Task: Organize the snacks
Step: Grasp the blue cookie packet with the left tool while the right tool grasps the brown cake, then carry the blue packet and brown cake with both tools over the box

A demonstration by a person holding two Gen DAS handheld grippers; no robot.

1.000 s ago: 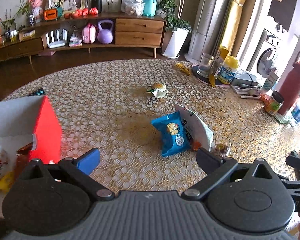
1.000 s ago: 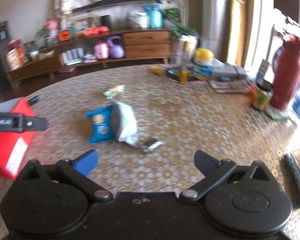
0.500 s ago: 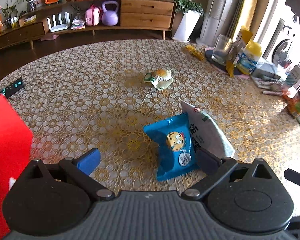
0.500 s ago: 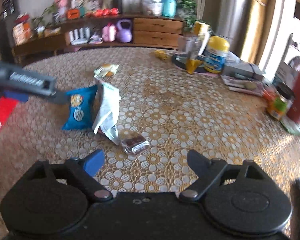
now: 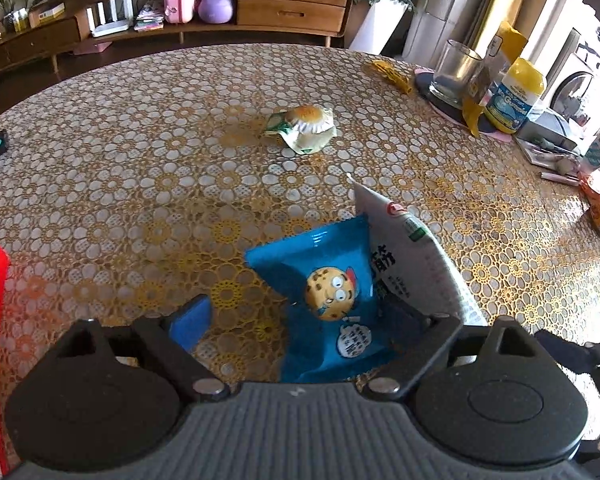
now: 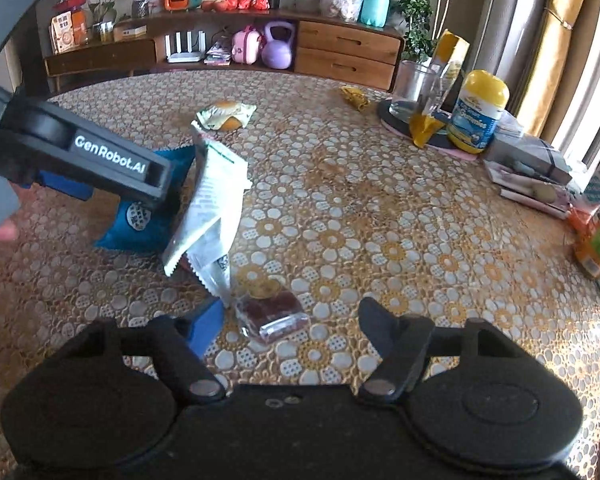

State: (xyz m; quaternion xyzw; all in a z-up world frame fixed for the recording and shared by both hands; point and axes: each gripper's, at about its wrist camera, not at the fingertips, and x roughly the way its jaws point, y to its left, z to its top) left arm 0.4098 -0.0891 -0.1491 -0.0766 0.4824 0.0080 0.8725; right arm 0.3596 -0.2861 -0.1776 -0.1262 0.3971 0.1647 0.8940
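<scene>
1. The left gripper (image 5: 300, 316) has dropped low over the blue cookie packet (image 5: 332, 296) on the lace-patterned table (image 5: 140, 160). Its jaws have just been closing but stand apart, with the packet's lower half lying between them; no pad presses on it yet, so far as I can make out past the right-hand finger.
2. The blue cookie packet lies flat, its long axis running away from that gripper and slightly leftward, so the jaws straddle its narrow width, which looks to me like the right way round for a pinch.
3. A white pouch (image 5: 412, 256) leans on the packet's right edge, touching it, right beside the gripper's right finger; it may get caught in the same pinch.
4. The right gripper (image 6: 292, 324) has also just been narrowing, still apart, around a small clear-wrapped dark snack (image 6: 270, 314) lying crosswise just in front of it.
5. A bun-shaped snack (image 5: 306, 126) sits well beyond, nearer neither hand by much.
</scene>
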